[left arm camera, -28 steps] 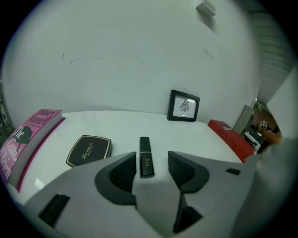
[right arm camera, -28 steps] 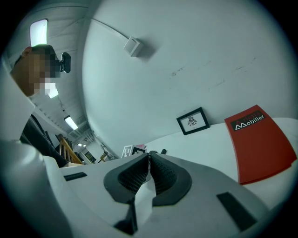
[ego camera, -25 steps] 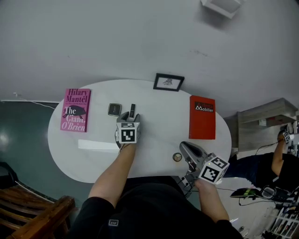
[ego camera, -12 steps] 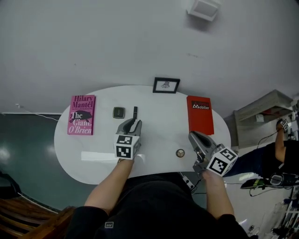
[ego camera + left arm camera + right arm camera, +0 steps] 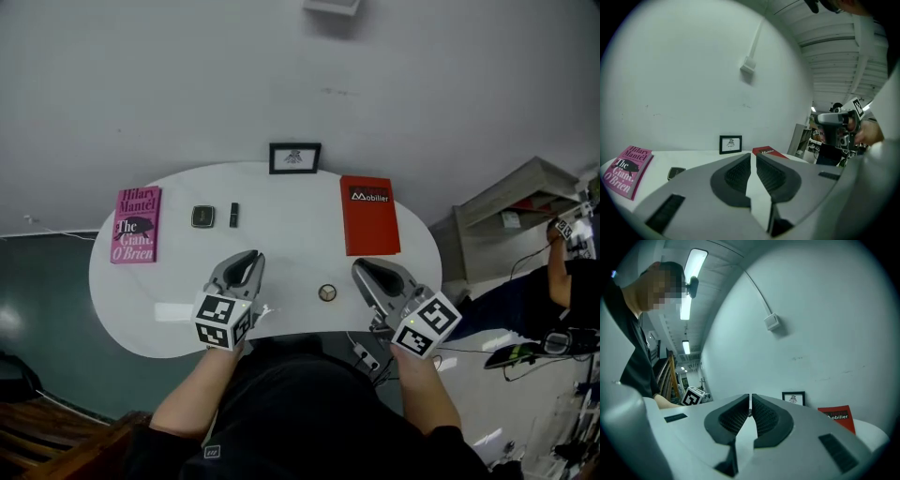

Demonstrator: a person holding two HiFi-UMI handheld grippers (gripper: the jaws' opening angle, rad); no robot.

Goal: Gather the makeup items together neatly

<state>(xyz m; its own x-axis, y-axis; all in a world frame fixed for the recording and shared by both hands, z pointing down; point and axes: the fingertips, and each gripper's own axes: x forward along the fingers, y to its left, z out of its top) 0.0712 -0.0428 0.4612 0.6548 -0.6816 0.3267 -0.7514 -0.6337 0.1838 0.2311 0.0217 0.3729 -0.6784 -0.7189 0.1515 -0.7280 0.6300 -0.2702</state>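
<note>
Head view: on the white oval table (image 5: 281, 197), a dark square compact (image 5: 202, 217) and a slim black lipstick tube (image 5: 233, 215) lie just beside each other, near a pink book (image 5: 137, 225). A small round tin (image 5: 327, 292) sits well apart from them, between the left gripper (image 5: 249, 258) and the right gripper (image 5: 363, 269).

Left gripper view: the jaws have just been closing and stand almost together, with nothing between them.

Right gripper view: the jaws are pressed together, empty.

Dark square compact (image 5: 202, 217) lay flat on far-left part of white table (image 5: 281, 211). Slim black tube (image 5: 233, 215) lay just beside it on the right, running front-to-back, not touching. Small round pot (image 5: 327, 292), brownish rim, sat well apart nr front edge.
</note>
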